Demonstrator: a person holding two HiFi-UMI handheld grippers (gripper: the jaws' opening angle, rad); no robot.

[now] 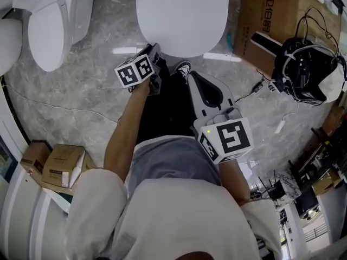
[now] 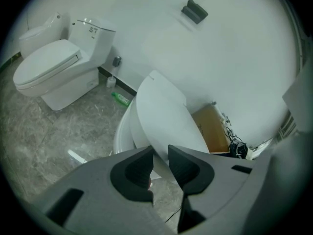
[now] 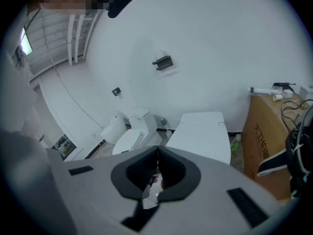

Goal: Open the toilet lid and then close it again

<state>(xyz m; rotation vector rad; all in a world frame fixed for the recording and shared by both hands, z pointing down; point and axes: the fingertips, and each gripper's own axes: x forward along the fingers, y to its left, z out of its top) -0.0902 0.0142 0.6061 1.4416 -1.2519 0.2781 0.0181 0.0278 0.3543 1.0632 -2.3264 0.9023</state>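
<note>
The white toilet lid (image 1: 181, 15) lies at the top centre of the head view. In the left gripper view the lid (image 2: 166, 116) is tilted up off the bowl rim (image 2: 121, 133). My left gripper (image 2: 160, 156) is shut on the lid's front edge, which runs between its two dark pads. In the head view that left gripper (image 1: 155, 64) sits at the lid's near-left edge. My right gripper (image 3: 157, 153) is shut with nothing in it, held back from the lid (image 3: 203, 133). In the head view the right gripper (image 1: 191, 76) points toward the lid's near edge.
A second white toilet (image 1: 49, 26) stands on the marble floor at the left, also seen in the left gripper view (image 2: 49, 70). A large cardboard box (image 1: 276, 15) and a tangle of black cables (image 1: 306, 69) are to the right. Small cardboard boxes (image 1: 59, 167) sit at lower left.
</note>
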